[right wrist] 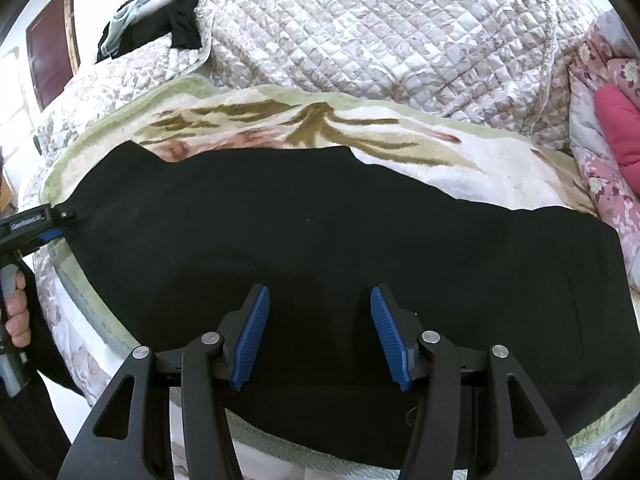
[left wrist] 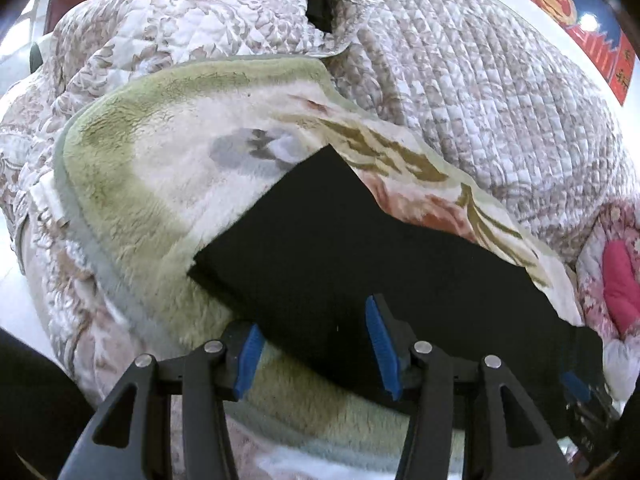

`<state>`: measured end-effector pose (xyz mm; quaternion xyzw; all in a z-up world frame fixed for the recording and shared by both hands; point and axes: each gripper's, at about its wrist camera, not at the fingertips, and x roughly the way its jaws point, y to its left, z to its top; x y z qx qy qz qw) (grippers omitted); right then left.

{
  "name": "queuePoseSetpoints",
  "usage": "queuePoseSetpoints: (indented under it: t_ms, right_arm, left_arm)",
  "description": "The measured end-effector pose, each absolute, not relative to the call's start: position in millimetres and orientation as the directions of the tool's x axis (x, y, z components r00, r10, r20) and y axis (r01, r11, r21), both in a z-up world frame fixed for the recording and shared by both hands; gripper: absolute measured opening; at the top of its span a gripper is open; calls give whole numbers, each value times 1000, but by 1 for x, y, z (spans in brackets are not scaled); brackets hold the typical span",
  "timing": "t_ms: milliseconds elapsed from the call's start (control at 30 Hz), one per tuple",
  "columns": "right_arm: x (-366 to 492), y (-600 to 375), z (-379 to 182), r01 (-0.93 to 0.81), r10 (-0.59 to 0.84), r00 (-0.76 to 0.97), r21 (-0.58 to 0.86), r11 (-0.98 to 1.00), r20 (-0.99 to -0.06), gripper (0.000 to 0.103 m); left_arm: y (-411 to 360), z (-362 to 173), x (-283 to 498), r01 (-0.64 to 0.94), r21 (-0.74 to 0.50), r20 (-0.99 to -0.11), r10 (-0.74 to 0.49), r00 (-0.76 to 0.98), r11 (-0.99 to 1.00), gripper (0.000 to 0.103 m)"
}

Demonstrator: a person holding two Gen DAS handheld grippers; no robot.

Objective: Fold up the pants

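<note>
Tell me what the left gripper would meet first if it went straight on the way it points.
Probably the black pants: the open left gripper points at their near edge, and they lie on the blanket. Depth is unclear.

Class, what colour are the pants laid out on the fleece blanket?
Plain black; the pants show best in the right wrist view, spread across the floral fleece blanket.

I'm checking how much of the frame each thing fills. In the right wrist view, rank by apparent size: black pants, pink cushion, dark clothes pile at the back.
1. black pants, by far the largest, spanning nearly the whole width.
2. dark clothes pile.
3. pink cushion, cut by the frame edge.
The last two look close in size; the pile lies farther away, so their order is unsure.
</note>
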<state>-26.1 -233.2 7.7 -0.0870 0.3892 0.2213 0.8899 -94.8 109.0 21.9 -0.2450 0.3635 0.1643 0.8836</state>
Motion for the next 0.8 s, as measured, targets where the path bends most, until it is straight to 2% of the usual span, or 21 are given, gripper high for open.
queuePoseSetpoints:
  t_ms: [33, 67, 100, 133, 167, 233, 367, 533, 700, 800]
  right_arm:
    - [-26, -233, 8, -461, 328, 599, 20, 887, -731, 54]
    - [-25, -234, 8, -461, 330, 597, 23, 887, -731, 54]
    - [-25, -234, 8, -461, 331, 596, 26, 887, -732, 53]
    - [-26, -234, 8, -460, 333, 595, 30, 887, -731, 53]
    - [-26, -234, 9, -459, 336, 596, 33, 888, -730, 53]
    - [-27, -235, 10, -454, 335, 601, 36, 890, -726, 53]
    - [-25, -241, 13, -435, 334, 611, 48, 899, -717, 53]
    - [-20, -251, 18, -396, 336, 619, 87, 914, -710, 54]
    - [-13, -270, 22, -331, 325, 633, 134, 934, -703, 53]
    - [-8, -281, 21, -291, 315, 632, 160, 943, -708, 53]
  left_arm:
    - [108, 22, -92, -469, -306, -725, 117, 679, 828, 51]
    - [107, 22, -90, -470, -292, -726, 127, 676, 833, 43]
    - [107, 22, -88, -467, -284, -727, 130, 675, 837, 36]
    - [107, 22, -86, -465, -280, -734, 126, 668, 840, 22]
    - [107, 22, -84, -466, -281, -739, 121, 663, 839, 14]
    - [108, 26, -83, -459, -290, -740, 107, 664, 840, 9]
    - [95, 50, -75, -371, -296, -700, 65, 712, 880, 8]
    - [51, 84, -44, -161, -269, -646, -54, 761, 950, 8]
    - [-19, 83, -20, 102, -246, -650, -242, 720, 964, 8]
    - [-51, 67, -18, 205, -251, -682, -323, 657, 946, 8]
